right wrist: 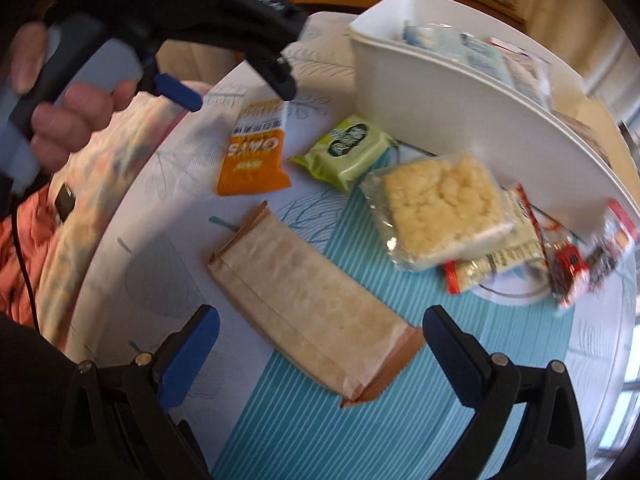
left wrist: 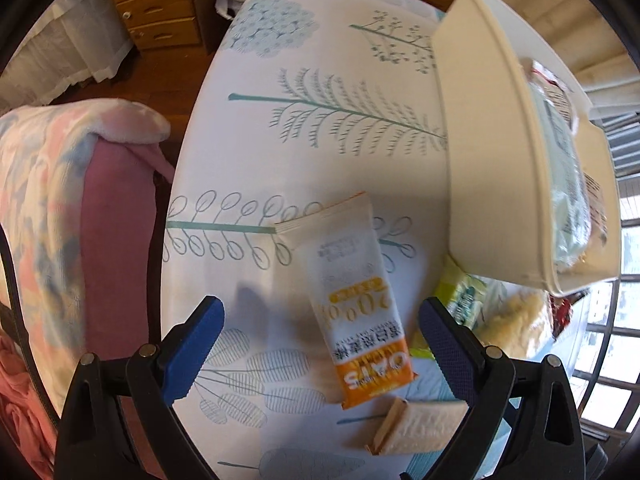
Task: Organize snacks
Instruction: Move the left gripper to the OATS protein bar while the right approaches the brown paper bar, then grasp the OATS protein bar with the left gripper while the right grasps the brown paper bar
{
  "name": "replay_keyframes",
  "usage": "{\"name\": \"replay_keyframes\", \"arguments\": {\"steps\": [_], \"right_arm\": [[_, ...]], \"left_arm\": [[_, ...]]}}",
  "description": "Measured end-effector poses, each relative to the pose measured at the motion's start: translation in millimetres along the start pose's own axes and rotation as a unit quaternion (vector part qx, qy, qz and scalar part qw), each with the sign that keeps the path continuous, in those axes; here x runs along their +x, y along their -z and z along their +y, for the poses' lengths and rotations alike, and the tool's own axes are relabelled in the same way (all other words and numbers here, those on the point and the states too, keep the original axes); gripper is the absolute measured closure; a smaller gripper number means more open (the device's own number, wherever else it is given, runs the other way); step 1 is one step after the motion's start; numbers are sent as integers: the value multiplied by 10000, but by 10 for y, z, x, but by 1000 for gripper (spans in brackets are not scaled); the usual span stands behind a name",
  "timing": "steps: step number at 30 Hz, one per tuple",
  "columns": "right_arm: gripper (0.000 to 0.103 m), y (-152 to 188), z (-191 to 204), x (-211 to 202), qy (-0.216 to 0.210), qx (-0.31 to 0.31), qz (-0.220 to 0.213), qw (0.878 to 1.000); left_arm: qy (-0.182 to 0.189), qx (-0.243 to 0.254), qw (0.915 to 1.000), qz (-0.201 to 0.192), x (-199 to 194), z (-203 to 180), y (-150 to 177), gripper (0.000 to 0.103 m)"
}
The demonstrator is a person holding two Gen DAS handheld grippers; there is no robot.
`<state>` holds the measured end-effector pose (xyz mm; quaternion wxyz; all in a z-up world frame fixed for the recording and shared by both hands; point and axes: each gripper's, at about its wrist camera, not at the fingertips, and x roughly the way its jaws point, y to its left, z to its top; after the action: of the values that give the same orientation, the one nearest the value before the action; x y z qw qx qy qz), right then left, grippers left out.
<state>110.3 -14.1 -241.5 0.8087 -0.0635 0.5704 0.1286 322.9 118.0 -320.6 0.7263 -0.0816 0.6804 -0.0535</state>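
White cloth printed with teal leaves and ferns covers the round table (left wrist: 320,128), which stands beside wooden drawer units (left wrist: 156,8) and a chair draped in a pink and blue blanket (left wrist: 48,184). Along the table's far side sits a white rectangular plastic bin (right wrist: 440,92), already holding several wrapped packets. The cloth left of the bin lies bare to the table's rim, while loose snacks crowd the strip beneath the bin's wall: a green wrapped pack (right wrist: 348,150), a clear-wrapped pale yellow crumbly square (right wrist: 440,204) and red and white packets (right wrist: 568,264), blurred, perhaps sweets. The left gripper (left wrist: 320,344), held in a person's hand (right wrist: 72,120), hovers with its blue-padded jaws spread wide either side of the orange and white oat bar packet (left wrist: 356,296), not touching it. The right gripper (right wrist: 320,356) is likewise wide apart, the long tan paper-wrapped bar (right wrist: 312,304) lying slantwise between its tips.
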Motion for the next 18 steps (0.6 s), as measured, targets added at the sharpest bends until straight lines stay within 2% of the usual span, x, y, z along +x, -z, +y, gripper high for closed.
{"name": "replay_keyframes", "arguments": {"steps": [6, 11, 18], "right_arm": [[1, -34, 84, 118, -99, -326, 113, 9994], [1, -23, 102, 229, -53, -414, 260, 9988], [3, -21, 143, 293, 61, -451, 234, 9987]], "left_arm": [[-16, -132, 9999, 77, 110, 50, -7, 6], [-149, -183, 9997, -5, 171, 21, 2, 6], [-573, -28, 9983, -120, 219, -144, 57, 7]]}}
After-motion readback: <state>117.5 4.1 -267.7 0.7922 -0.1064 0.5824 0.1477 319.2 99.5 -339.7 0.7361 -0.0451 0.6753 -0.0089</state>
